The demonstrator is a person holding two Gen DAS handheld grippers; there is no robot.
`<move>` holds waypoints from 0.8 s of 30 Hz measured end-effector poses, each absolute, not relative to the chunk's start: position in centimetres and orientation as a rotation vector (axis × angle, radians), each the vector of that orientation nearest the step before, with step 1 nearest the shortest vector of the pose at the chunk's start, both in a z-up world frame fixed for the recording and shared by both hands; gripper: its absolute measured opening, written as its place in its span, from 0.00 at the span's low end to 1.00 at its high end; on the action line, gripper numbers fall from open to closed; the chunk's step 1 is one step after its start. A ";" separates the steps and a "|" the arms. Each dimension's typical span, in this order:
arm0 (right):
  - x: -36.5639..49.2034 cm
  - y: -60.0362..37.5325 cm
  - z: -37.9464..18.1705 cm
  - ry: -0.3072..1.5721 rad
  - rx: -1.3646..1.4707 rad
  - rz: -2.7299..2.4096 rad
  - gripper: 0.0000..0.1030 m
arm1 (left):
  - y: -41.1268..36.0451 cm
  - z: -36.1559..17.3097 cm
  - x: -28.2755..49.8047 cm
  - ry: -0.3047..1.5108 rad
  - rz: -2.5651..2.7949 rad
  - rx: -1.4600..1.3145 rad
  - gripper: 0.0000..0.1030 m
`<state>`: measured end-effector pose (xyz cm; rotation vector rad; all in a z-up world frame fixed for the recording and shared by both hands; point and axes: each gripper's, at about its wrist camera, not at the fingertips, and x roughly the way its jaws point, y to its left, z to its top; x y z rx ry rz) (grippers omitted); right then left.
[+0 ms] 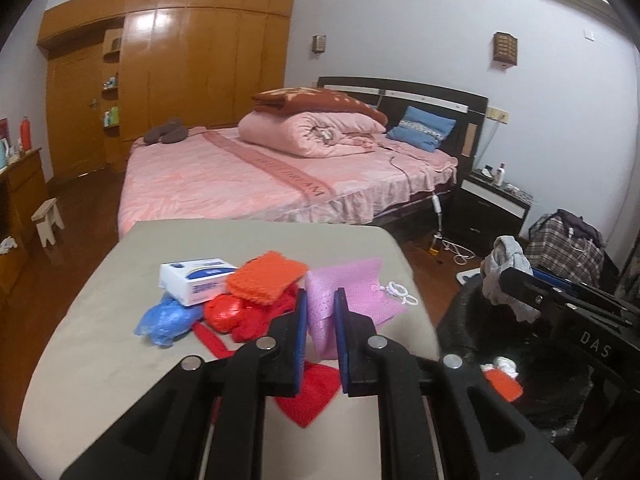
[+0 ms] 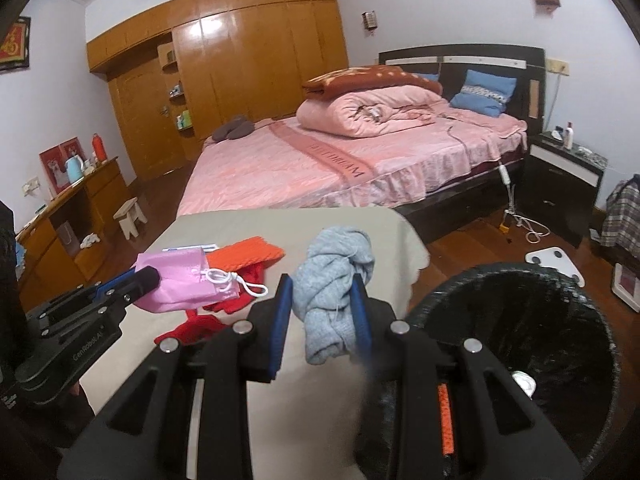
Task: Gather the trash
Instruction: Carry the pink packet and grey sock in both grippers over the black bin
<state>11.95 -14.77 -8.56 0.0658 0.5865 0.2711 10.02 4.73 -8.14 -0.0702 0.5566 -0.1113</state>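
Note:
My left gripper is shut on a pink mesh bag with a white cord, lifted at the table's right side; it also shows in the right wrist view. My right gripper is shut on a grey knitted cloth and holds it in the air beside the black trash bin. The cloth also shows in the left wrist view. On the beige table lie an orange knit, red cloths, a blue plastic bag and a white-blue box.
The bin stands right of the table and holds an orange item and white scraps. A pink bed lies beyond the table. A nightstand, a plaid bag and a white stool stand on the floor.

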 end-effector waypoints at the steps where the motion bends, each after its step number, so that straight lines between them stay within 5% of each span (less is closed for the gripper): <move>1: 11.7 -15.2 -8.5 0.583 0.065 0.262 0.28 | 4.2 -8.1 10.0 0.556 -0.122 -0.067 0.13; 24: 6.5 -26.6 -10.5 0.598 0.094 0.019 0.28 | -6.9 -8.1 9.8 0.558 -0.350 -0.001 0.13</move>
